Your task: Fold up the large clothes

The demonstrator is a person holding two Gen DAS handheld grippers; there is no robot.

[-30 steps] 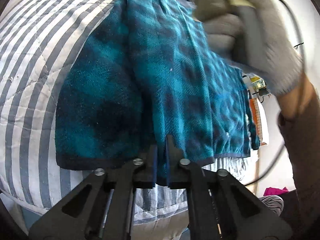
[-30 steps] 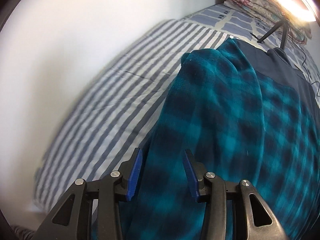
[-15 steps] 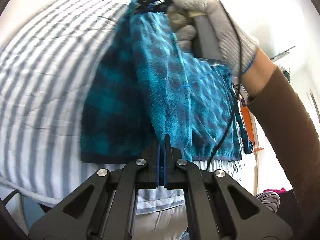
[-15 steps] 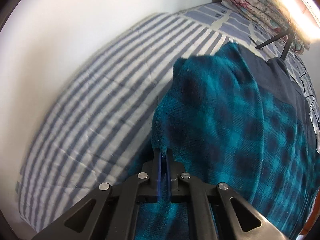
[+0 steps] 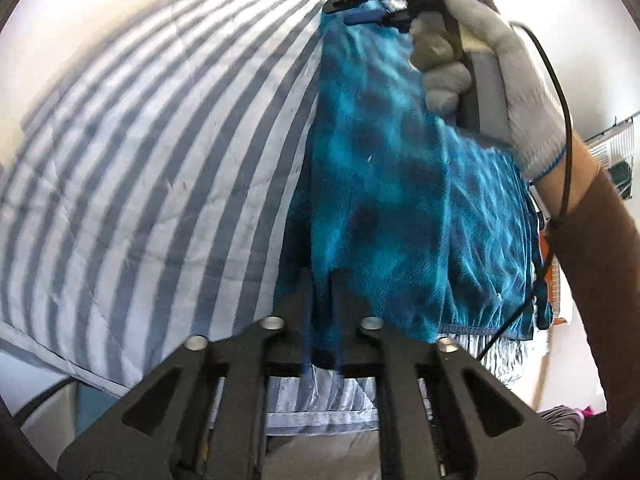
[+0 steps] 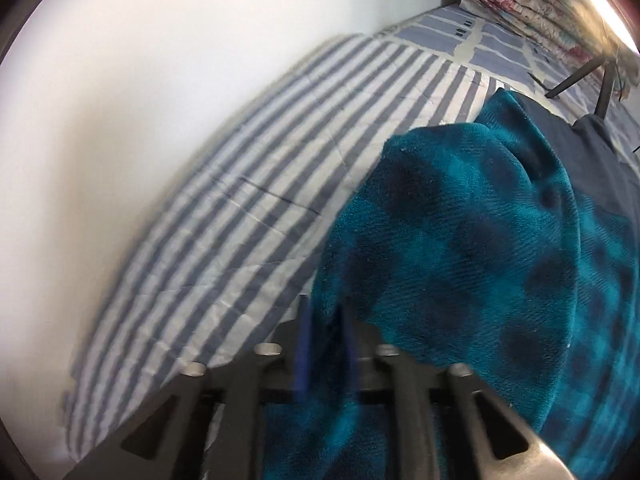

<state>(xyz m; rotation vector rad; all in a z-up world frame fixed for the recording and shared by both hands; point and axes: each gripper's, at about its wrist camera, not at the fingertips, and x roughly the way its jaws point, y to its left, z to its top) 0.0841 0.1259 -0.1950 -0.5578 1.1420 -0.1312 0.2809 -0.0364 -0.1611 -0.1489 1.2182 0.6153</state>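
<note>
A teal and dark blue plaid fleece garment (image 5: 400, 184) hangs lifted above a striped bed cover (image 5: 140, 160). My left gripper (image 5: 322, 312) is shut on its lower edge, cloth pinched between the blue pads. My right gripper (image 6: 324, 340) is shut on another edge of the garment (image 6: 460, 260). In the left wrist view the right gripper (image 5: 368, 16), held by a white-gloved hand (image 5: 492, 72), grips the garment's top edge. The fabric drapes between the two grippers.
The bed cover (image 6: 260, 200) runs along a white wall (image 6: 140, 80). A rolled floral quilt (image 6: 532, 4) lies at the far end of the bed. A dark garment (image 6: 592, 168) and black tripod legs (image 6: 576, 76) lie beyond the fleece. The bed edge (image 5: 320, 408) is close below.
Both grippers raised the garment and pulled it to the right, uncovering more striped cover on the left. The right gripper, open one second ago, has closed on the fabric edge.
</note>
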